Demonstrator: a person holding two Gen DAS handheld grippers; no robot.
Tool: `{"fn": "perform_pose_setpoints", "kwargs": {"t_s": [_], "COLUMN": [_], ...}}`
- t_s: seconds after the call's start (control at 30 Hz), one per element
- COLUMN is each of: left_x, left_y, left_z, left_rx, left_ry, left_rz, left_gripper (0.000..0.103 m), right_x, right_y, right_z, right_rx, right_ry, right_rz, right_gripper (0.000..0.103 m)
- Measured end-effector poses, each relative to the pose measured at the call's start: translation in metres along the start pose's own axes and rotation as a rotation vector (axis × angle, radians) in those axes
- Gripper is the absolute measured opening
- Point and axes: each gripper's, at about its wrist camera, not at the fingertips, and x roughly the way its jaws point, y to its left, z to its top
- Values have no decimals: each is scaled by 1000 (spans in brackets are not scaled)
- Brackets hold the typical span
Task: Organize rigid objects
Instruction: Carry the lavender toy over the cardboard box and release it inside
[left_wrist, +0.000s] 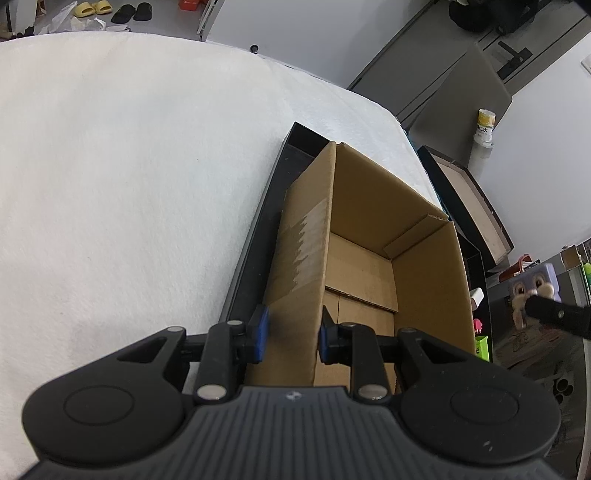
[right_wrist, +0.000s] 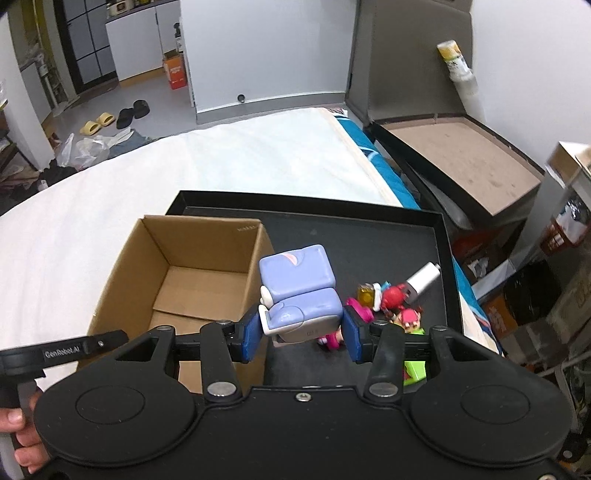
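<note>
In the left wrist view, the left gripper has its blue pads pinched onto the near wall of an open cardboard box, one pad outside and one inside. The box stands in a shallow black tray on a white padded surface. At the right edge, a lavender rabbit figure shows beside the tip of the other gripper's finger. In the right wrist view, the right gripper clamps that same lavender rabbit figure between its blue pads, holding it above the tray floor, just right of the cardboard box and close to its right wall. The box is empty inside. On the black tray, past the figure to the right, lies a cluster of small toys: a red figure, a yellow block, a pink-haired figure, a silver metal piece and a green block. The left gripper's arm enters from the left edge, with a person's fingers below it.
</note>
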Motion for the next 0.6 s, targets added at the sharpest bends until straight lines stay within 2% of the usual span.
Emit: {"fn": "perform_pose_setpoints", "kwargs": {"t_s": [0.6], "left_x": [2], "left_y": [0], "left_z": [-2], "left_rx": [-3], "left_ry": [17], "left_rz": [-38], "left_gripper": [27], "right_x": [17], "right_y": [50], "right_z": [27], "right_rx": [-66], "right_ry": [16], "right_rz": [77], "right_gripper": [44]}}
